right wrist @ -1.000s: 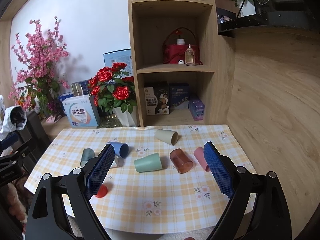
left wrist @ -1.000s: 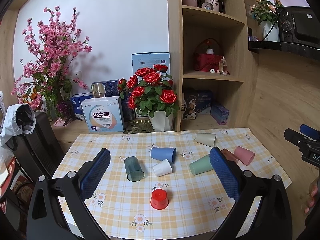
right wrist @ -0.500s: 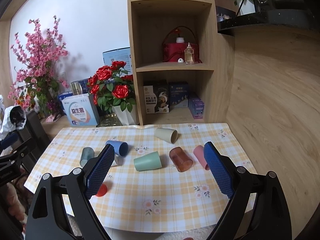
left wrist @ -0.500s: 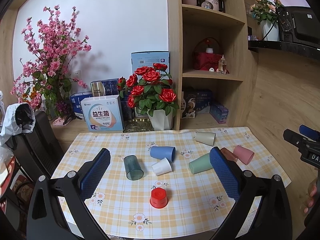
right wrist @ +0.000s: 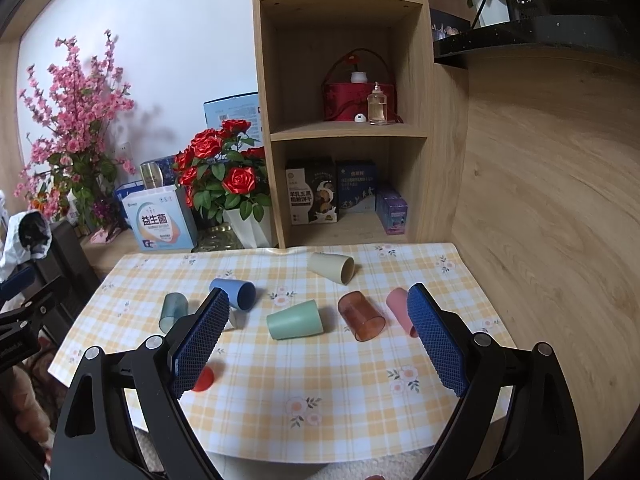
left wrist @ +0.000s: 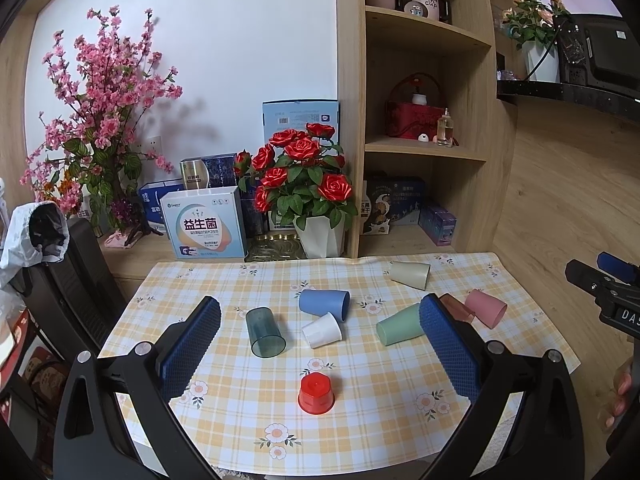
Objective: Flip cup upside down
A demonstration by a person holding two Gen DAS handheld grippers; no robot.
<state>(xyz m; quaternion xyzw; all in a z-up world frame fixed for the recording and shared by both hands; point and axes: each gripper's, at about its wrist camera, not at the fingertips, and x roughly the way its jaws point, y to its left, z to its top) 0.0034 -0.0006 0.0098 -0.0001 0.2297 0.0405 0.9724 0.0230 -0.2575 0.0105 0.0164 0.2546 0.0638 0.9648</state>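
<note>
Left view: the red cup (left wrist: 316, 394) stands upside down, in full sight, near the front edge of the checked table (left wrist: 248, 432); the white cup (left wrist: 322, 330) lies on its side, touching the blue cup (left wrist: 324, 304).
Right view: the red cup (right wrist: 203, 380) is half hidden behind a finger; the amber cup (right wrist: 361, 316) lies fully visible beside the green cup (right wrist: 295, 319).
Left gripper (left wrist: 320, 334): spread wide, holding nothing, poised above the table.
Right gripper (right wrist: 314, 326): equally wide, holding nothing, raised over the table's near edge.
Other cups: teal (left wrist: 265, 333), pink (left wrist: 485, 308) and beige (right wrist: 332, 267), all on their sides.
</note>
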